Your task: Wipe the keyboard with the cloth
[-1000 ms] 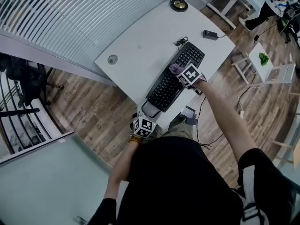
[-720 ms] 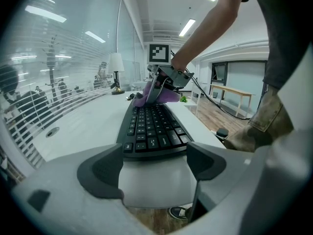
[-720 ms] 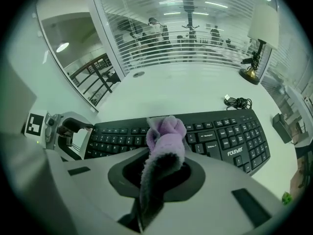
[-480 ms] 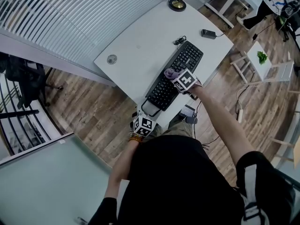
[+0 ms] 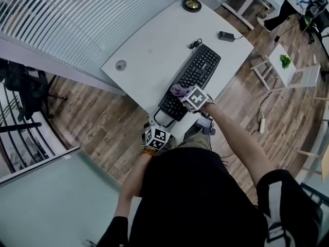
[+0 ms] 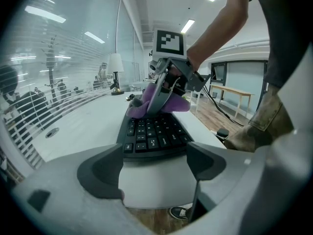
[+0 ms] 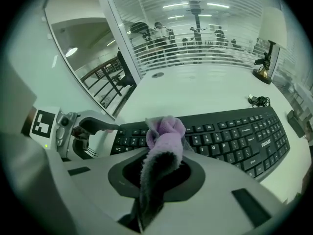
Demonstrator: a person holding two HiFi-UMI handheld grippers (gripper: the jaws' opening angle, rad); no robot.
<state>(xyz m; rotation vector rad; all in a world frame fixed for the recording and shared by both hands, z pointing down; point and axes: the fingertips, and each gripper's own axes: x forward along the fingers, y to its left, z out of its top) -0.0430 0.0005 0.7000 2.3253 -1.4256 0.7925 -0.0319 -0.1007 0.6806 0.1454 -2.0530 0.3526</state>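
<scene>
right gripper view | right gripper (image 7: 164,163) clamped on purple cloth (image 7: 165,131), cloth on keyboard (image 7: 230,136) left end | left gripper (image 6: 156,163) jaws apart, empty, at surface (image 6: 83,126) edge | step: likely mid-wipe | next: sweep cloth across remaining keys

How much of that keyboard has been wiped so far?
The middle stretch looks covered: over the last second the purple cloth, pinched in the right claw, slid from the middle of the keyboard toward its near end. That stroke is in hand now. The far end's keys may remain; I cannot tell. The left claw sits open at the desk edge.
</scene>
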